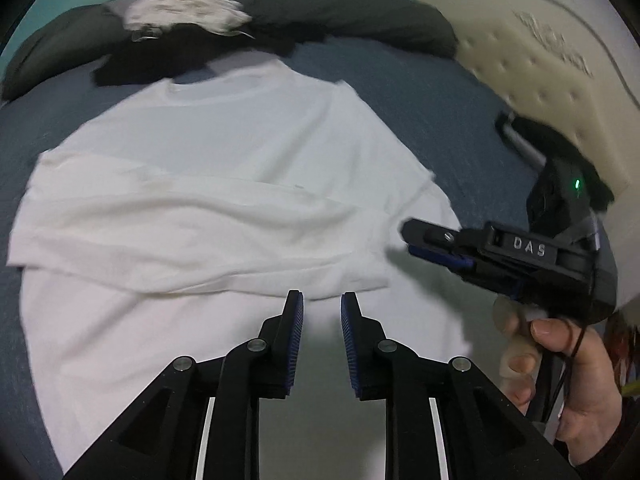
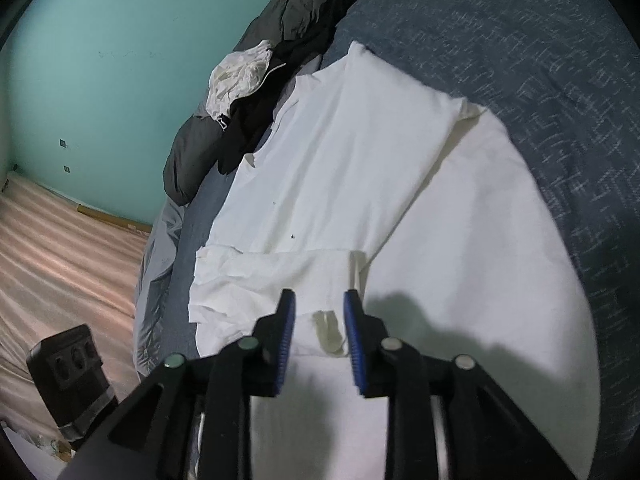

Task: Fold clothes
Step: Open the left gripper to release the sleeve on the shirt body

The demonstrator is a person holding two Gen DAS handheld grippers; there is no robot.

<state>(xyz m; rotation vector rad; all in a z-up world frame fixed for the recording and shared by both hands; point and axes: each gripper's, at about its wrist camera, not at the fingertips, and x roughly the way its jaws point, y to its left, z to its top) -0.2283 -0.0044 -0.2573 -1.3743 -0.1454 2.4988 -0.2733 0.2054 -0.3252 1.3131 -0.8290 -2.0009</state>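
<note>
A white T-shirt (image 1: 208, 184) lies flat on the blue bed cover (image 1: 420, 92), with its sides and sleeves folded in over the body. My left gripper (image 1: 322, 300) is open and empty, hovering above the shirt's lower part. The right gripper (image 1: 424, 240) shows in the left wrist view at the shirt's right edge, held by a hand (image 1: 560, 380). In the right wrist view the shirt (image 2: 360, 152) stretches away from the right gripper (image 2: 319, 300), which is open and empty over a folded sleeve (image 2: 260, 280).
A dark jacket (image 1: 320, 8) with a crumpled white garment (image 1: 180, 8) on it lies along the bed's far edge. A cream mattress (image 1: 540, 40) stands at the right. A turquoise wall (image 2: 100, 80), wooden floor (image 2: 60, 260) and a black power strip (image 2: 68, 372) are at the left.
</note>
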